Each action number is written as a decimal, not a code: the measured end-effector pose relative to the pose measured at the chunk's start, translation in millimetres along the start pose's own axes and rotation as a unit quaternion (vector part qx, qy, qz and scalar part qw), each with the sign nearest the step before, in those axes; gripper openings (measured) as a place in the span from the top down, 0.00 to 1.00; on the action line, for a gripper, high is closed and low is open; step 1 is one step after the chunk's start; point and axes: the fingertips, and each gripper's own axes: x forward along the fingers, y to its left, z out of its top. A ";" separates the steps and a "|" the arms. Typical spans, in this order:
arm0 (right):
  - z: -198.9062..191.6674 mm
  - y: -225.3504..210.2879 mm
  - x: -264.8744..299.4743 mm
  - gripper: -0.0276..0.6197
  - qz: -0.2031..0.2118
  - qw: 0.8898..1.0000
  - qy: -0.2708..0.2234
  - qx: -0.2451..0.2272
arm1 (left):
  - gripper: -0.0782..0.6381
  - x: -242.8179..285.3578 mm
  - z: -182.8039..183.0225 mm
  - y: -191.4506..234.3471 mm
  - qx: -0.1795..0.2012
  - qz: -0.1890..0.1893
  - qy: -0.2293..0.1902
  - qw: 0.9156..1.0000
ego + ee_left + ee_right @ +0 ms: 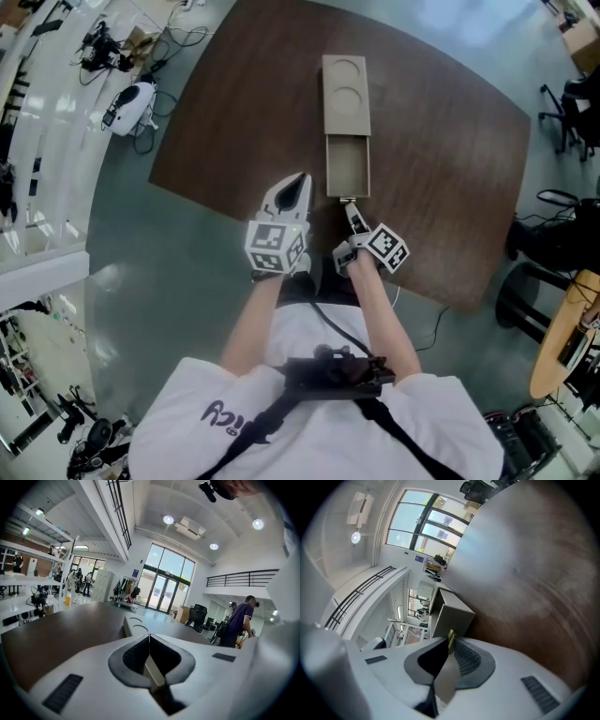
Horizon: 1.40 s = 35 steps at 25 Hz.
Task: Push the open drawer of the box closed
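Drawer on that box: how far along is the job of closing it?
Nothing looks done yet: the drawer is pulled well out of the box, towards the person. In hand: the right gripper is at the drawer's front, its jaws pinched on a small yellowish pull tab. The left gripper is shut and empty, off to the side. Left: the whole push in, until the front meets the box.

Not much to read here. Your shirt (234,412) carries dark lettering, upside down and creased from this angle, so the word won't come clear. The cube (275,246) on your left gripper (302,180) and the cube (386,246) on your right gripper (348,204) show only square black-and-white codes. A far blue sign (135,573) is too small to read.
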 end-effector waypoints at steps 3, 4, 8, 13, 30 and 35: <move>6.2 1.3 7.6 0.88 -0.003 1.000 0.006 -0.001 | 0.88 7.7 6.6 -0.2 0.034 0.010 0.000 0.999; 8.4 1.3 10.3 0.88 -0.004 1.000 0.006 -0.001 | 0.88 10.4 7.5 0.1 0.043 0.012 0.001 0.999; 17.1 9.2 24.6 0.88 -0.002 1.000 0.009 -0.003 | 0.88 16.9 13.1 8.8 0.063 0.022 0.004 0.998; 33.0 18.6 42.9 0.88 -0.010 1.000 0.015 -0.003 | 0.88 31.5 17.4 19.5 0.066 0.030 0.006 0.997; 60.3 33.0 106.4 0.88 -0.014 1.000 0.006 0.004 | 0.88 67.4 9.2 56.8 0.050 0.035 0.025 0.998; 72.9 37.2 126.9 0.88 0.004 1.000 -0.005 0.005 | 0.88 78.2 -1.6 60.6 0.047 0.029 0.042 0.998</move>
